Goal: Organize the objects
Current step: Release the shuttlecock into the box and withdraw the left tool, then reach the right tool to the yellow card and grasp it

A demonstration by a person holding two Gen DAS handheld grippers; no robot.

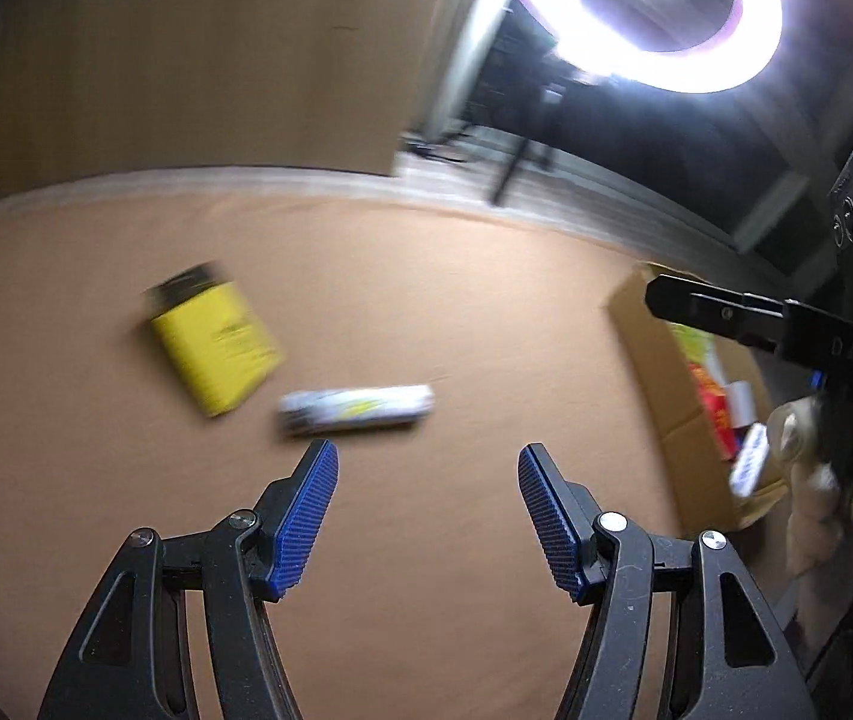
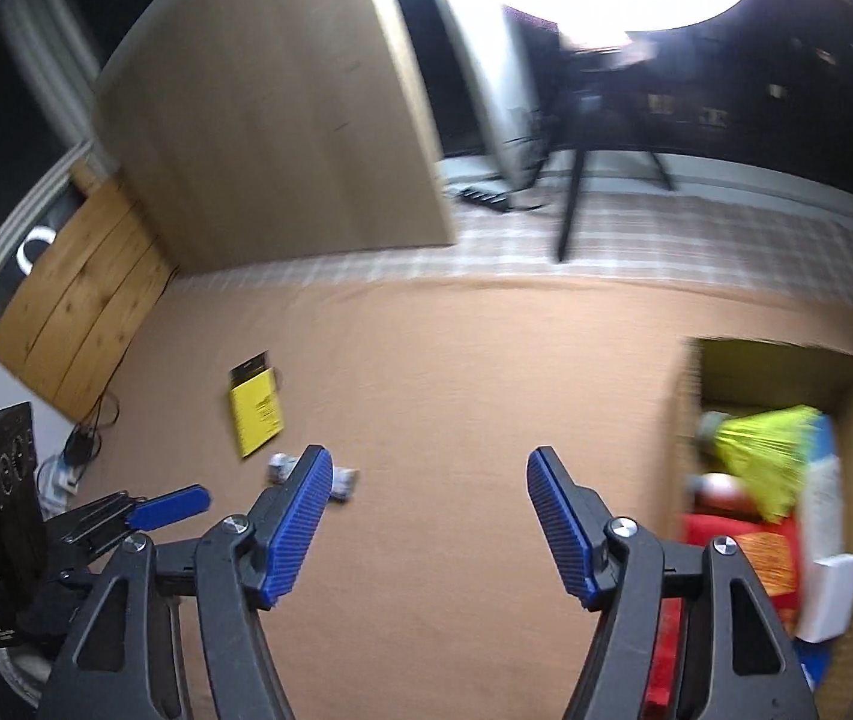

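Item: left tool (image 1: 428, 468), jaws standing apart, nothing lying between the blue pads (image 1: 306, 519); hovering tilted down over the tan surface (image 1: 456, 312)
Item: right tool (image 2: 429, 471), jaws likewise apart and carrying nothing, its pads (image 2: 558, 525) clear of everything
Item: white tube (image 1: 357, 409), lying on its side just ahead of the left tool's left pad, not touching it; blurred, label unreadable
Item: yellow packet (image 1: 213, 345) with a dark top edge, lying flat further ahead and to the left of the left tool, near the tube but apart from it
Item: cardboard box (image 2: 681, 438), sitting open to the right of the right tool, already holding a yellow-green bundle (image 2: 768, 450), a red pack (image 2: 750, 552) and a white carton (image 2: 834, 600)

Step, as I am judging it: two loose things are waiting on the surface while the box is filling, so a pick-up is coming due. The next move is calling for the left tool to be lowering astride the tube, across its narrow width, then closing and carrying it rightward to the box
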